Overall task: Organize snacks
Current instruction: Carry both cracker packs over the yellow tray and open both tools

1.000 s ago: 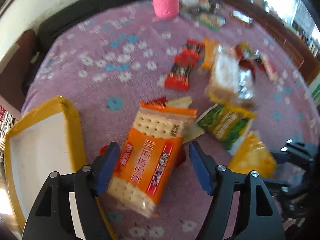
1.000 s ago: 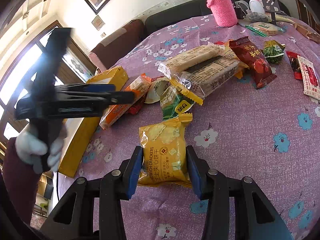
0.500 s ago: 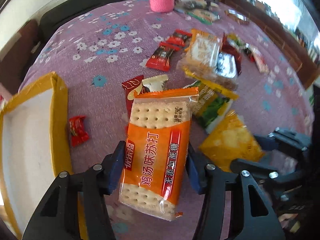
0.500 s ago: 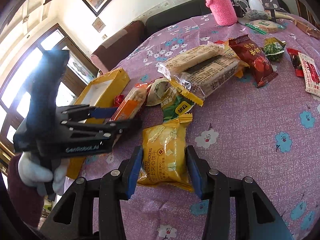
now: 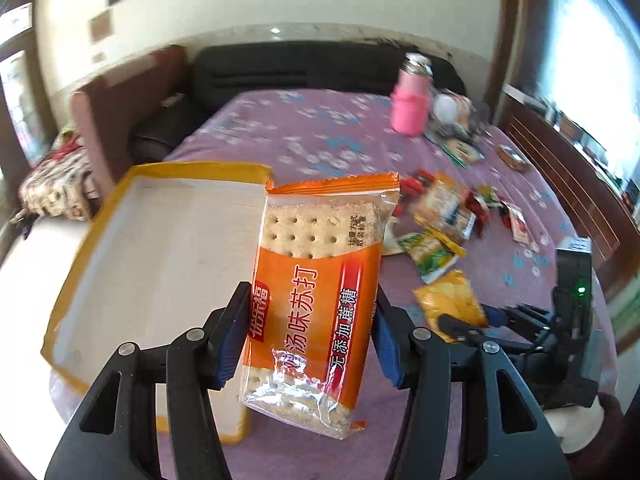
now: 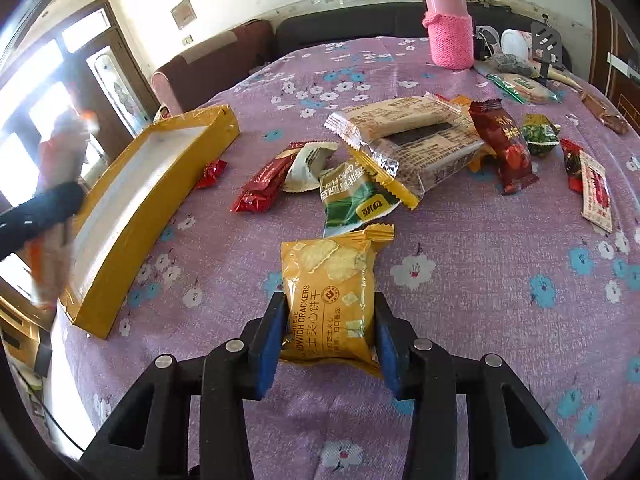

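Note:
My left gripper (image 5: 306,332) is shut on an orange soda cracker pack (image 5: 320,280) and holds it in the air beside the yellow box (image 5: 160,248), whose white inside shows nothing in it. My right gripper (image 6: 328,340) is shut on a yellow sandwich cracker pack (image 6: 330,300) that rests on the purple flowered tablecloth (image 6: 480,280). In the right wrist view the yellow box (image 6: 160,200) lies at the left. The left gripper shows there only as a blur at the far left.
Loose snack packs lie mid-table: a green pack (image 6: 352,196), clear biscuit packs (image 6: 412,140), red wrappers (image 6: 264,188), a small red candy (image 6: 212,172) by the box. A pink bottle (image 6: 448,32) stands at the back. A sofa lies beyond.
My left gripper has lifted the orange cracker pack off the table and swung it left toward the yellow box. My right gripper stays closed on the yellow pack in place.

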Available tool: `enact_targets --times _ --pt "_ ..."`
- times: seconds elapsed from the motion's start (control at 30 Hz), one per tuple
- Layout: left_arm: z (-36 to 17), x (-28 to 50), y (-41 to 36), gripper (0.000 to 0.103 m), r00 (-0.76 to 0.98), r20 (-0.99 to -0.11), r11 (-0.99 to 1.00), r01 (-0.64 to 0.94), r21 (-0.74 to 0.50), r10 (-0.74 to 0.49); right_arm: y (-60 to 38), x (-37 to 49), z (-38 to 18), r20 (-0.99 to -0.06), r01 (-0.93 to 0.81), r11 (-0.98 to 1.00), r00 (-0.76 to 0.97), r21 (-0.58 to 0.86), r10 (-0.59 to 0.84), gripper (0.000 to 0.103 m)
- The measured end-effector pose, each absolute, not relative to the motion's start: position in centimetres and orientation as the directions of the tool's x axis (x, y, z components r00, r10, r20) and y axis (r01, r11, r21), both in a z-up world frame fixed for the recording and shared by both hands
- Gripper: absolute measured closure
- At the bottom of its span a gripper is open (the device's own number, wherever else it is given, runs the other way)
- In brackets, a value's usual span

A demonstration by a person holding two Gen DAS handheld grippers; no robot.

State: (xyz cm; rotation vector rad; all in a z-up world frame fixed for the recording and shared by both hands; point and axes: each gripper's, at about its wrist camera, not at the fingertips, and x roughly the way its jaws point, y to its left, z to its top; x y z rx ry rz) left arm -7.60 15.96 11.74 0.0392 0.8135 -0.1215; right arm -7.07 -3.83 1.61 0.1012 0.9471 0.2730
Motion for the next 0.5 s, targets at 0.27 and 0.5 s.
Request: enact_targets --times 0.27,0.5 --pt "11.6 -9.1 21.7 0.048 0.717 -0.697 1.0 -0.007 -0.021 -0.01 -2.0 -9.9 5.6 -0.76 -0.215 0.959 0.588 0.183 0.277 0.061" --pt "11.2 -9.4 26.3 0.048 0.725 -0.689 0.995 -0.077 -0.065 0.011 5.0 -9.5 9.7 -0.729 -0.353 0.91 0.562 0.218 0.392 0.061"
